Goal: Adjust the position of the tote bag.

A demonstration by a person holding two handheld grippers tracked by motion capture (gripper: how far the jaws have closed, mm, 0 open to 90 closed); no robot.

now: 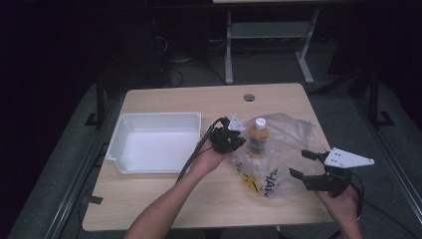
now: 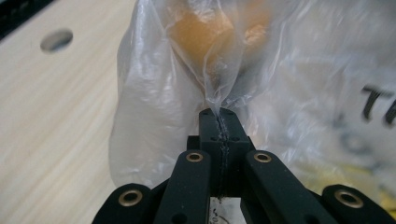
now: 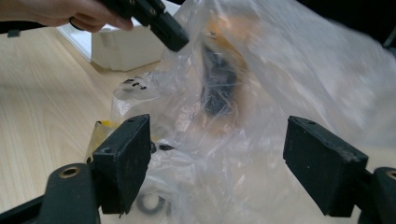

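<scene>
A clear plastic bag (image 1: 283, 154) with black and yellow print lies on the right half of the wooden table (image 1: 164, 204). Inside it stands an orange bottle (image 1: 257, 135) with a white cap. My left gripper (image 1: 238, 141) is shut on the bag's left edge, and the film is pinched between its jaws (image 2: 219, 122) with the bottle (image 2: 205, 32) blurred behind. My right gripper (image 1: 300, 164) stands open at the bag's right side, the crumpled bag (image 3: 243, 116) between and beyond its jaws, which touch nothing.
An empty white tray (image 1: 122, 149) sits on the left half of the table, just left of my left hand. A round cable hole (image 1: 249, 97) is near the far edge. Table legs and cables stand on the dark floor behind.
</scene>
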